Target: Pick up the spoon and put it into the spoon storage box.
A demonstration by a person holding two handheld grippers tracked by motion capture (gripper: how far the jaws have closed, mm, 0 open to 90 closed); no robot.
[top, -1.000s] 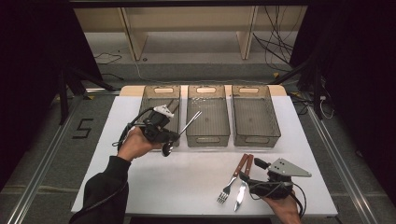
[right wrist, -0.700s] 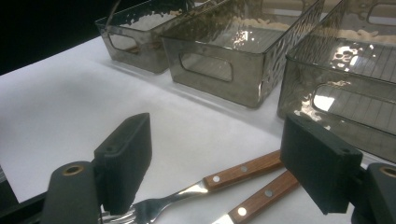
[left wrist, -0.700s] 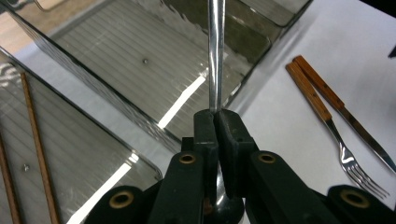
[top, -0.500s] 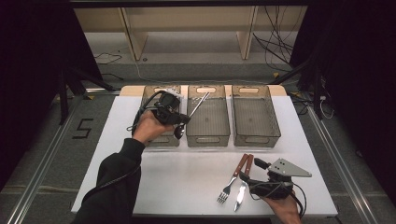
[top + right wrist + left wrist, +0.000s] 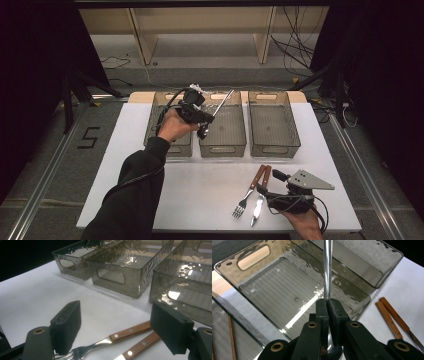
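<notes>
A "5" [image 5: 88, 137] is marked on the floor at 9 o'clock of the surface [image 5: 200, 200]; the left gripper [image 5: 205, 116] is clamped on a metal spoon [image 5: 220, 105] over the middle bin [image 5: 223, 131] — handle toward 1 o'clock, bowl largely hidden behind the jaws; the right gripper [image 5: 268, 194] stands wide apart, empty, over the fork [image 5: 248, 192] and knife [image 5: 260, 195] — tips cut off.

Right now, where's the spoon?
In the high view the spoon is held in the left gripper, up in the air over the middle bin, its handle pointing toward the far right.
</notes>
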